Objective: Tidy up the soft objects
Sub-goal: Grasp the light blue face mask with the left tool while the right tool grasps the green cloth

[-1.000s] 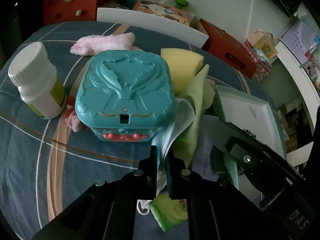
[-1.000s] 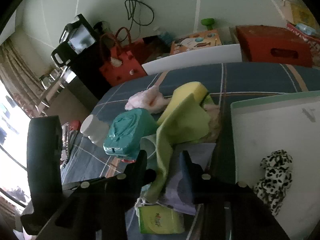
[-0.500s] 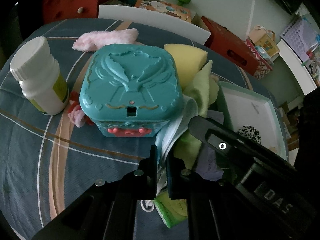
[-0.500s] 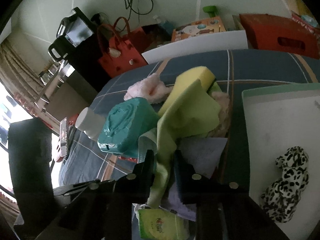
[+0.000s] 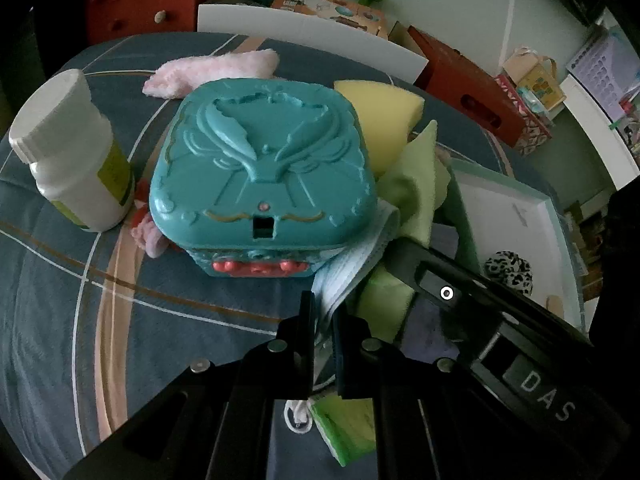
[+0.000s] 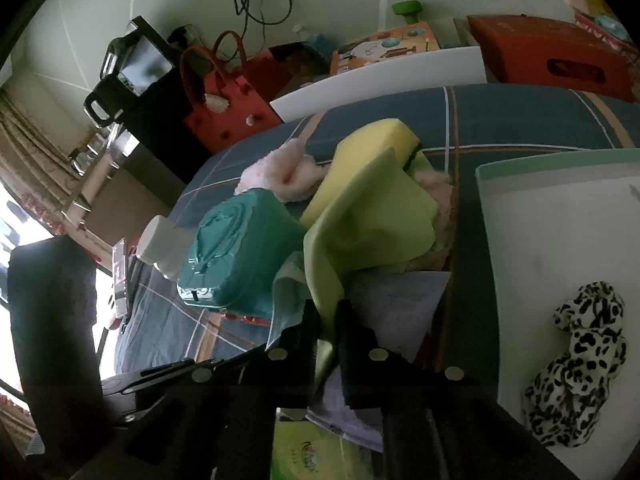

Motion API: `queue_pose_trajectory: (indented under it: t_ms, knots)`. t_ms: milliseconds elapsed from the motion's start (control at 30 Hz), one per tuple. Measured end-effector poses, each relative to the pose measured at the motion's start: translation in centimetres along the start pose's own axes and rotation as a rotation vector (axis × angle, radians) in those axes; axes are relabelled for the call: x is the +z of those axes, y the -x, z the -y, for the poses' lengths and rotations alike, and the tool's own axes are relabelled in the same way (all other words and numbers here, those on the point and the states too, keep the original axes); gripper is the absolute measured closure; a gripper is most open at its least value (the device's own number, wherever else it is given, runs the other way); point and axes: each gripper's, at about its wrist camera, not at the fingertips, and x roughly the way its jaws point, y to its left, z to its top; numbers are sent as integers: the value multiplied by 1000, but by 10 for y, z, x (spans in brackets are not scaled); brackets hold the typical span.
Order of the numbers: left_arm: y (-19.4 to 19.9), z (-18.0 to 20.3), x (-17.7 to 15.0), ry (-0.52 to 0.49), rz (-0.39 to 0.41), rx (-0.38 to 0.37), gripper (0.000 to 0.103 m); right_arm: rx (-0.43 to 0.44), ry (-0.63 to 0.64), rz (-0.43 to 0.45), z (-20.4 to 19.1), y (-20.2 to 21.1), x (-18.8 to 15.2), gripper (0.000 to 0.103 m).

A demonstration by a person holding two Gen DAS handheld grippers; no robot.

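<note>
Jaws of the right gripper (image 6: 326, 320) have just been closing, now pinching the smooth lime-green cloth (image 6: 372, 216); the left gripper (image 5: 323, 312) clamps a pleated pale-blue mask (image 5: 352, 268), right of the embossed teal box (image 5: 262, 176).

Both wrist views look steeply down, close, sharing the teal box (image 5: 262, 184).

Both claws are matte black, with flat narrow fingers and round silver screws. The right claw (image 5: 400, 256), at four o'clock from the left claw (image 5: 323, 312), bears white letters "DAS" and a white ring mark.
</note>
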Motion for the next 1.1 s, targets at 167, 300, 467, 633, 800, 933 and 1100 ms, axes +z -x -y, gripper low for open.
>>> queue_pose_trajectory:
  t_ms: [167,300,467,633,800,933,1100]
  knots:
    - [-5,-1,3,8,-5,0,96,-4,-15,5,4,1,0,98]
    - [-8,0,2,5,-9,1,96,0,-23,12,6,3,0,98]
    - [-7,0,1,3,-2,-2,97,9,-22,18,5,5,1,99]
    - [2,5,1,-28,31,-19,99,34,-33,38,5,12,2,99]
    - [18,11,0,-62,88,-34,100,57,-40,71,5,22,4,100]
    - [28,15,-1,-77,126,-52,100,84,-47,108,3,34,8,100]
    - [45,18,-1,-91,191,-83,100,105,-46,167,0,52,10,100]
